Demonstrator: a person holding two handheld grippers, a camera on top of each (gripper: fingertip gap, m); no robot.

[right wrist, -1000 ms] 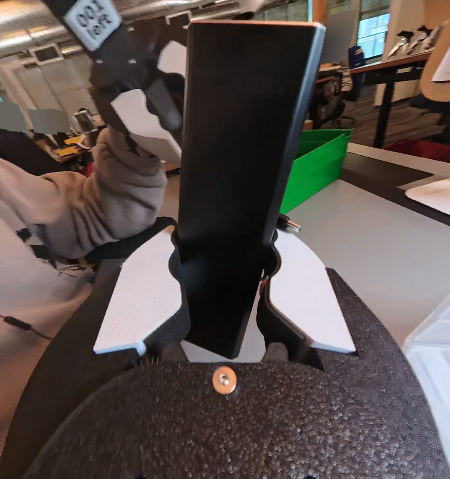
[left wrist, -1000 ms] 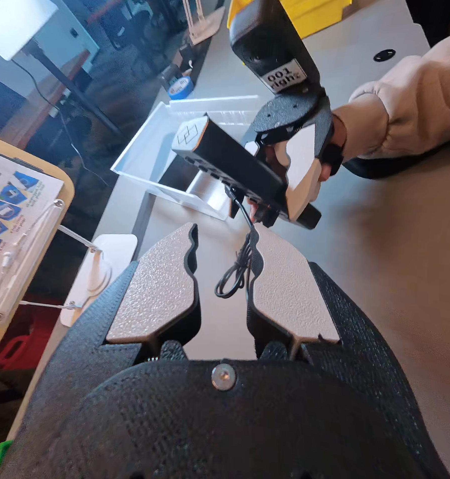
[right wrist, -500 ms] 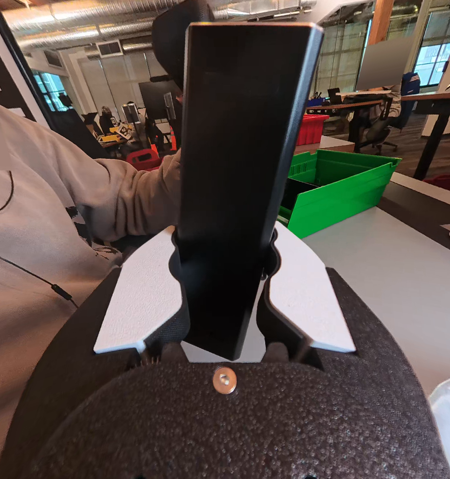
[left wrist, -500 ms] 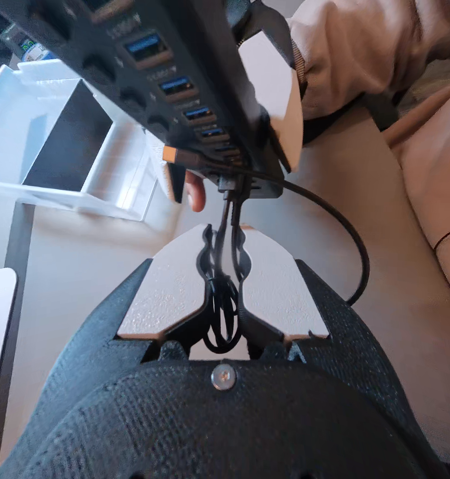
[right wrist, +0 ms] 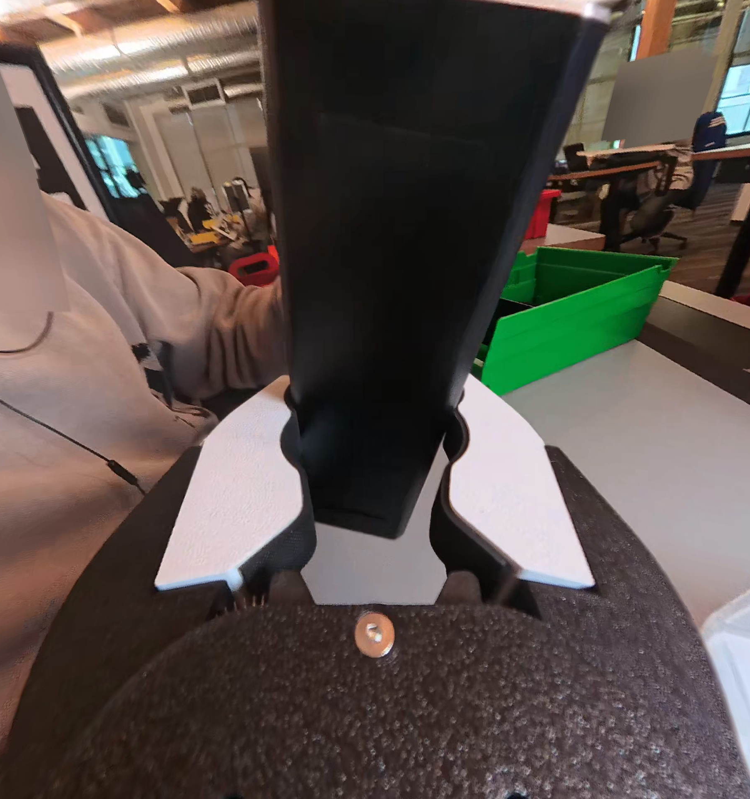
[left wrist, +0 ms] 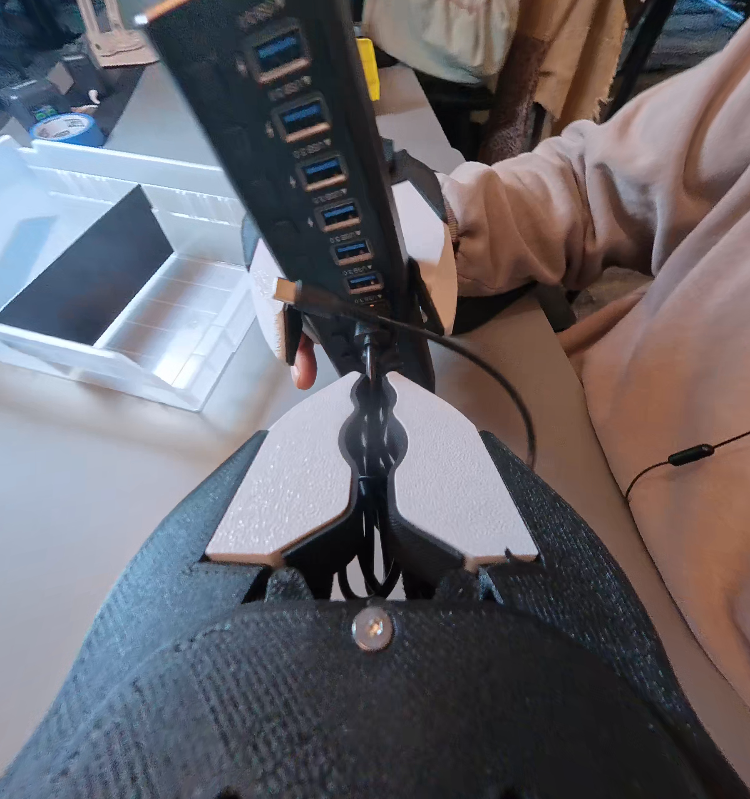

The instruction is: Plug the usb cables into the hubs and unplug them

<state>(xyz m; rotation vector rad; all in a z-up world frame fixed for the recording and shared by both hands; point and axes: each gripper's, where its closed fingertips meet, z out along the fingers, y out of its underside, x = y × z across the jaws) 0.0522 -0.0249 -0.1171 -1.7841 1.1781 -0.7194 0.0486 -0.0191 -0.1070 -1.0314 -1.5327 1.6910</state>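
The cable (left wrist: 367,436) is pinched by the left gripper (left wrist: 371,380); a white tray (left wrist: 118,276) lies to its left. The hub (right wrist: 390,259) is clamped by the right gripper (right wrist: 373,397), its ports seen only in the left view; a green bin (right wrist: 581,311) is seen only in the right.

soft daylight, fisheye edges, slight blur

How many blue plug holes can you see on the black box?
6, in a row down the hub: top, then, lowest. More may hide where the cable meets its bottom end.
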